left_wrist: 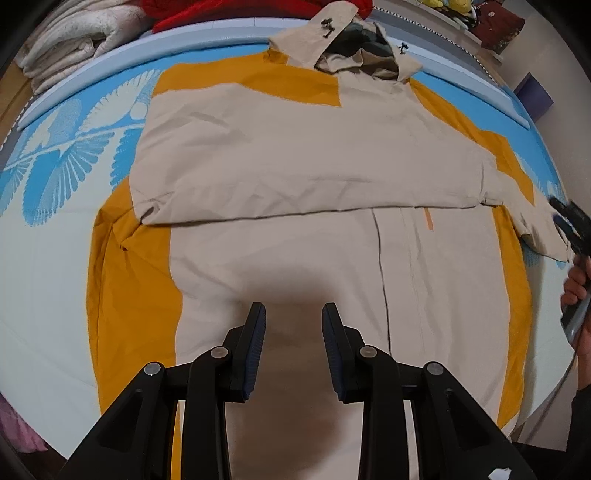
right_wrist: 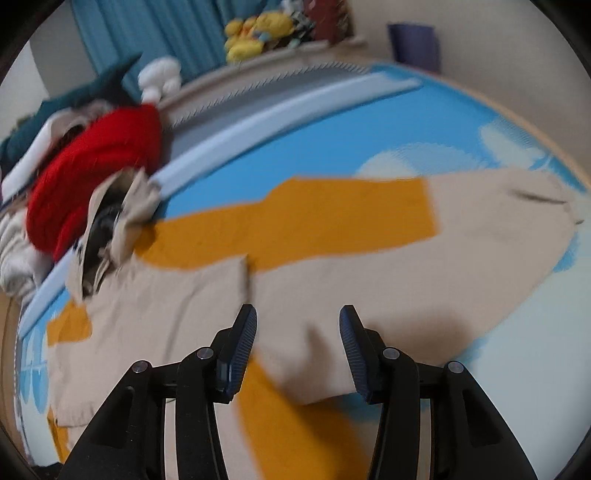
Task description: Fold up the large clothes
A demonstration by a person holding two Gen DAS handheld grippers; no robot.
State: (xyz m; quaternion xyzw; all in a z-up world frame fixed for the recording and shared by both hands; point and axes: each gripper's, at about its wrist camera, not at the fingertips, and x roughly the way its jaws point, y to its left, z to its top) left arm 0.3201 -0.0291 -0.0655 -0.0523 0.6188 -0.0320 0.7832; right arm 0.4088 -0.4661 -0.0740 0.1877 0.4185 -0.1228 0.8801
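Bed: blue leaf-print sheet [left_wrist: 55, 147]
Curtain: blue [right_wrist: 147, 33]
Wall: beige [right_wrist: 498, 55]
Ledge: yellow plush toys [right_wrist: 255, 33]

Left gripper [left_wrist: 293, 314] points steeply downward, jaws parted with nothing between them. Right gripper [right_wrist: 298, 317] tilts down, jaws apart and empty. In the left view, a hand [left_wrist: 576, 288] grips it at 3 o'clock.

Folded jacket [left_wrist: 295, 155] amid open bedsheet [left_wrist: 48, 295]
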